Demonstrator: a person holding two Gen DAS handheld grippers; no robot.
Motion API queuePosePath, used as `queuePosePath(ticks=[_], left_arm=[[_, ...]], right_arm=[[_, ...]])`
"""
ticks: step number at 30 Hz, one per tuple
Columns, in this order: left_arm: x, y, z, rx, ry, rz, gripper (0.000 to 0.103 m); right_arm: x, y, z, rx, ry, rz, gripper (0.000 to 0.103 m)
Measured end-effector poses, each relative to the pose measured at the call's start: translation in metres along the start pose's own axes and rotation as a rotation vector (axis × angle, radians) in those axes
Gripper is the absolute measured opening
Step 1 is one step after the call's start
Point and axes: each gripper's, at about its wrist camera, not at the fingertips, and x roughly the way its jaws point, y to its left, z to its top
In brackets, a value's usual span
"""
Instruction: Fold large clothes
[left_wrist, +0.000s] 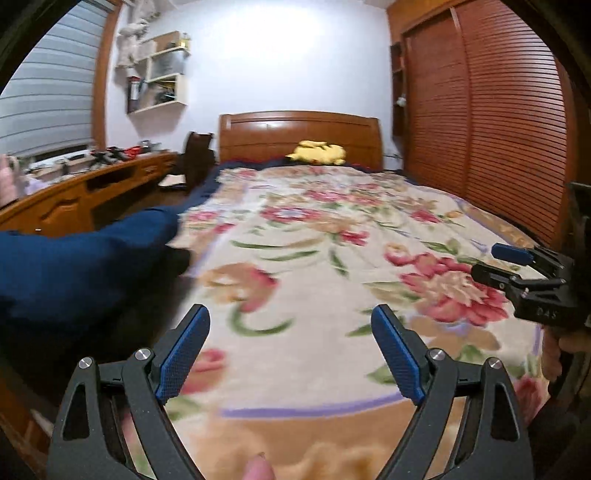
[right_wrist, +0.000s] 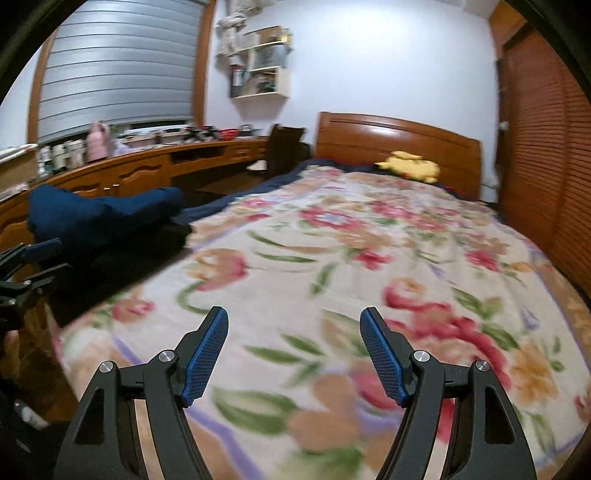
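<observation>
While over bedspread (left_wrist: 314, 229), grippers (left_wrist: 291, 354) agape.

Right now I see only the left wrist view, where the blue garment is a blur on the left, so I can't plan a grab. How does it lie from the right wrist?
Observer: In the right wrist view the blue garment is a bunched heap beside the left edge of the floral blanket, not spread out.
Operator: Is the right gripper carrying anything?
Observer: No. The right gripper is open, with only blanket showing between its fingers.
Operator: Where is my left gripper relative to the heap?
Observer: The left gripper shows at the frame's left edge, just below the heap; I cannot tell if they touch.
</observation>
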Motion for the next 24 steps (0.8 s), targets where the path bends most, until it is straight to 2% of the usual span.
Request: queuePosePath(ticks=[5,11,15,24], left_arm=[[0.021,-0.054,0.001,0.017,-0.004,-0.066,0.09],[0.029,-0.095,-0.001,0.049,-0.037,-0.099,0.09],[0.033,-0.103,-0.005,0.05,-0.048,-0.086,0.09],[0.049,-0.112,-0.014,0.054,-0.018,-0.084,0.09]], right_arm=[[-0.017,-0.019,-0.019,0.045,-0.019,-0.08,0.076],[-0.021,-0.031,-0.039,0.122,-0.044,-0.141,0.076],[-0.022,-0.032,-0.05,0.145,-0.074,-0.182,0.076],[-0.023,-0.038,-0.06,0.168,-0.066,-0.168,0.076]])
